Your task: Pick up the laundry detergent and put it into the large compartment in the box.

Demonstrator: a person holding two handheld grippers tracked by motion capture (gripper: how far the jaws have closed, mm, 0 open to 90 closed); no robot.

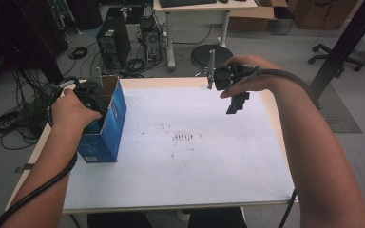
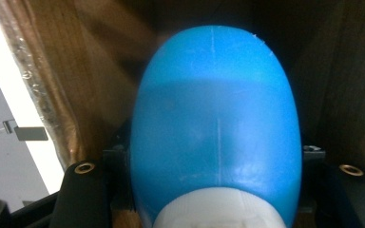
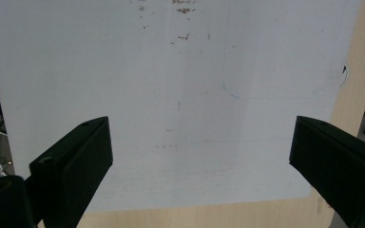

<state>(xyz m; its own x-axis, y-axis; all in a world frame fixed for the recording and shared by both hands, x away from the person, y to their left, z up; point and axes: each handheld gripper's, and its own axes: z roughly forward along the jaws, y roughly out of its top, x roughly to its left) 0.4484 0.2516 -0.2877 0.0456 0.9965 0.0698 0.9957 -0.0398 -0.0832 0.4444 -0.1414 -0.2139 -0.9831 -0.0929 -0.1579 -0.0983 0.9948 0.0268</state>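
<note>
Table: pale wooden top, carrying a white sheet marked with small brown specks near its middle.

Box: blue carton with a brown cardboard interior, standing upright at the table's left edge, open at the top.

Bottle: blue plastic body with a white neck toward the camera, sitting inside the box between its brown walls, as the left gripper view is showing.

Left gripper: reaching down into the box mouth, its jaws pressing against both sides of the bottle, closed as far as the bottle's body is allowing.

Right gripper: hovering above the far right part of the sheet, well apart from the box, jaws standing wide and holding nothing.

Risk, as judged: the box is resting unsupported while the free gripper is staying away. If the bottle is lifted out and is rubbing the cardboard, the carton could be dragged up or tipped over the near table edge. The smooth rounded plastic could also be slipping between the pads.
</note>
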